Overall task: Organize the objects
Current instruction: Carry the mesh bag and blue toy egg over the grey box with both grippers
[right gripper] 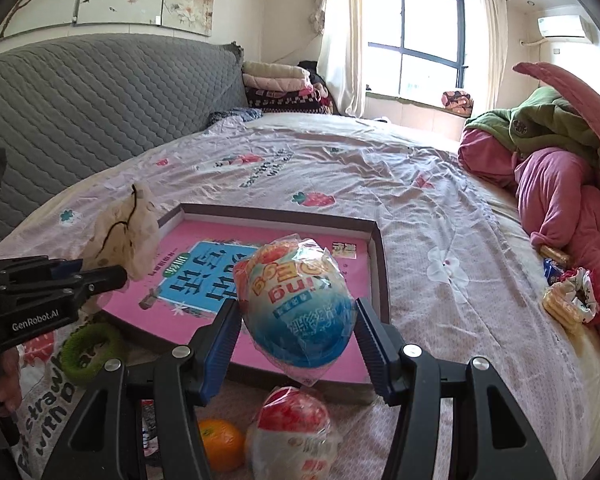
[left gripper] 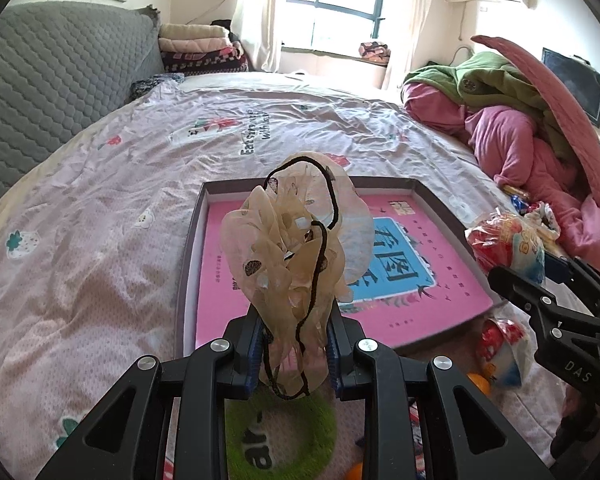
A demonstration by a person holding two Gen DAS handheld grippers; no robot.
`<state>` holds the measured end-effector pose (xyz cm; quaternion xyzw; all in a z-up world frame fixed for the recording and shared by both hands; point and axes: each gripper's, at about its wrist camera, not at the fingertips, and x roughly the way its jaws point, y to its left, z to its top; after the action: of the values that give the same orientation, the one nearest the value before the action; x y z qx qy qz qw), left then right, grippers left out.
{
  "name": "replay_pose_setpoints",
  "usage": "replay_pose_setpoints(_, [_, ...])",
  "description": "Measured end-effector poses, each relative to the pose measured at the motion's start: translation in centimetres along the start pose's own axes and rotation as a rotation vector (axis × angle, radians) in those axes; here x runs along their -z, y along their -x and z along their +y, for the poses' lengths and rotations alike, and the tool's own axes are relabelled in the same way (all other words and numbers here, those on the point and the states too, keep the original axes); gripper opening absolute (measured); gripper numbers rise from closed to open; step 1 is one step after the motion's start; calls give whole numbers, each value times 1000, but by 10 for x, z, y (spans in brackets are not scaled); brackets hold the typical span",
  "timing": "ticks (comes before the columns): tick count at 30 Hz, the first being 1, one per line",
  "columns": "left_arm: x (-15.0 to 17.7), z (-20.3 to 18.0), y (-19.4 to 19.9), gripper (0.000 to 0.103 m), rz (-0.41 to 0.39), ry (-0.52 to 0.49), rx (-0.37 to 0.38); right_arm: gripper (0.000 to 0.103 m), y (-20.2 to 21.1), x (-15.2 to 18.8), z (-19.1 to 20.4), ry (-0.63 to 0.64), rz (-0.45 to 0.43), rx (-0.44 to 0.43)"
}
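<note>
My left gripper [left gripper: 294, 328] is shut on a beige ruffled scrunchie with a black cord [left gripper: 292, 232], which stands up from the pads in front of a shallow dark-rimmed box [left gripper: 432, 196]. A pink book [left gripper: 420, 292] lies inside the box. In the right wrist view the same scrunchie [right gripper: 128, 236] hangs over the box's left edge [right gripper: 172, 216]. My right gripper [right gripper: 296, 320] is shut on a plastic-wrapped egg-shaped toy [right gripper: 296, 304], red on top and blue below, held above the box's near right part. In the left wrist view that egg [left gripper: 508, 240] sits at the right gripper's tips [left gripper: 516, 276].
The box rests on a bed with a pale printed cover. Near its front edge lie a green fuzzy ring [right gripper: 88, 352], an orange [right gripper: 220, 444] and a second wrapped egg [right gripper: 296, 428]. Pink and green clothing [right gripper: 556, 184] is piled on the right, with snack packs [right gripper: 568, 300] beside it. A grey headboard [right gripper: 80, 100] stands on the left.
</note>
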<state>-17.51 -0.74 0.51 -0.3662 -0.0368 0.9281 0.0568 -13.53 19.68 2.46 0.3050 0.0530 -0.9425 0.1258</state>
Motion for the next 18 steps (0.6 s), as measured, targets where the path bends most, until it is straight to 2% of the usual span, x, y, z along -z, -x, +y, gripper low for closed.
replay_pose_setpoints(4, [-2, 3, -11, 27, 18, 7, -1, 58, -11, -2, -5, 3, 25, 16])
replay_pose_setpoints(18, [-4, 19, -48, 28, 90, 54, -16, 58, -54, -1, -15, 2, 148, -10])
